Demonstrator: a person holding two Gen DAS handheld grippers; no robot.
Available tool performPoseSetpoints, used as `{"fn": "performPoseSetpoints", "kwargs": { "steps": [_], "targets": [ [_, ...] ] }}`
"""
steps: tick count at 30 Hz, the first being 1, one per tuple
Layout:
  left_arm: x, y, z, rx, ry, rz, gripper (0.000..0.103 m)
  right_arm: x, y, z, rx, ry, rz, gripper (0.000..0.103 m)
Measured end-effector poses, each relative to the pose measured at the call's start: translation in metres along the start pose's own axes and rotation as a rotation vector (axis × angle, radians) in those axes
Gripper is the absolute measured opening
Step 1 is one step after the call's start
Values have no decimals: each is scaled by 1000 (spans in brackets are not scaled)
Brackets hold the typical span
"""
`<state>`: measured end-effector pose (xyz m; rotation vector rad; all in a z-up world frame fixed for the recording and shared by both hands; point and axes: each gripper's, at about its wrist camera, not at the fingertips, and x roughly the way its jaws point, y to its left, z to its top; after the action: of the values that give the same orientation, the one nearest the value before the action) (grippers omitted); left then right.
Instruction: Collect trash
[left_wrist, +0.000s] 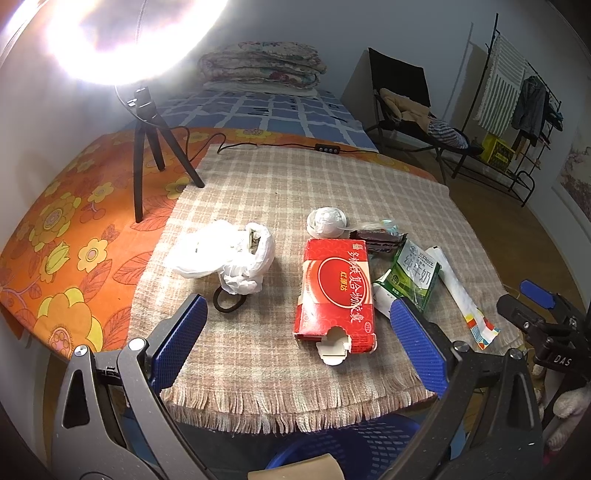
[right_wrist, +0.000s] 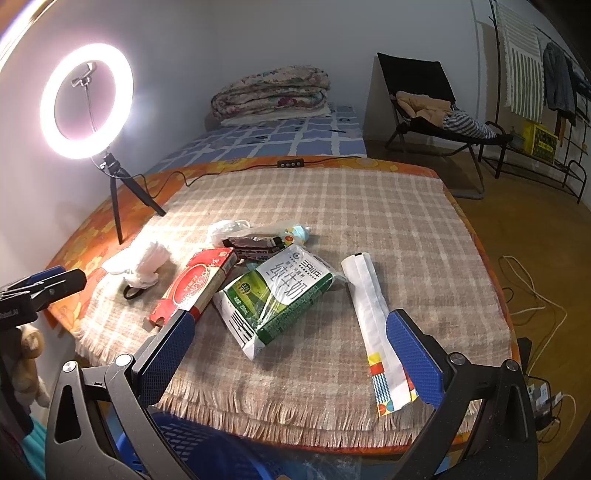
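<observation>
Judging by the table, we have collected nothing: red box (left_wrist: 334, 295), milk carton (right_wrist: 277, 291) wait; left gripper (left_wrist: 295, 332) and right gripper (right_wrist: 290, 354) gape wide, empty.

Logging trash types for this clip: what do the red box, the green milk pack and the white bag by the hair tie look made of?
Red box: thin printed cardboard, by its torn pale flap. Milk pack: glossy plastic film, by its glare and wrinkles. White bag: thin crinkled plastic, likely.
</observation>
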<state>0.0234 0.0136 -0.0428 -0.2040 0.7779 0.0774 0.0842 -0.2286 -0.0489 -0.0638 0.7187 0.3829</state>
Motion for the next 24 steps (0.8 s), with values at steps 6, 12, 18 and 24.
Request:
{"fn": "performPoseSetpoints", "kwargs": {
  "steps": [6, 12, 18, 24],
  "targets": [
    [8, 13, 12, -26, 15, 11, 101, 3, 1, 2, 9, -18, 64, 102],
    [21, 49, 28, -135, 58, 1, 101, 17, 11, 9, 1, 44, 132, 102],
    [34, 86, 45, -231, 74, 23, 93, 37, 23, 18, 38, 109, 252, 102],
    [58, 113, 50, -272, 124, 53, 78, 57, 33, 31, 53, 134, 319, 102]
  ]
}}
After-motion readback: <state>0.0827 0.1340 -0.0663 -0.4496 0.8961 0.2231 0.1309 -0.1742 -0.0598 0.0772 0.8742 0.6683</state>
